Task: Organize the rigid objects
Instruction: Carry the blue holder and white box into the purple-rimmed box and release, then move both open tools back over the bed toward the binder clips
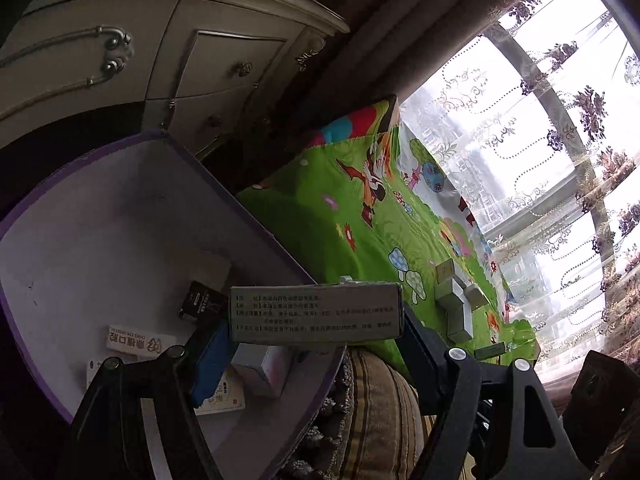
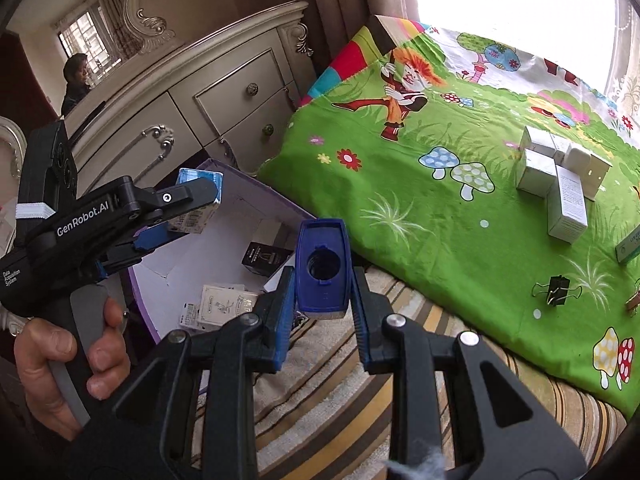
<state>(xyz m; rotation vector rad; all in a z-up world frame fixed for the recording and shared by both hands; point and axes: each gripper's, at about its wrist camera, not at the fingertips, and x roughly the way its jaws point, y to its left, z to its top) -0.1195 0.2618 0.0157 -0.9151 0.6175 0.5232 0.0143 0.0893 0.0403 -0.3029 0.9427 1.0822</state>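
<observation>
- While it hangs over the purple-edged storage box (image 1: 120, 216), the left gripper (image 1: 316, 334) has its jaws clamped on a small carton (image 1: 316, 312): light, stiff, crushable, best held across its ends.
- Right gripper (image 2: 322, 320): jaws closed on a blue plastic piece (image 2: 322, 268), hard, likely slippery, beside the box.
- Bed (image 2: 400, 200): more cartons (image 2: 560, 188) wait.

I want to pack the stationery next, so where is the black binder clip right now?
In the right wrist view the black binder clip lies on the green cartoon sheet at the right, below the cluster of white boxes.
</observation>
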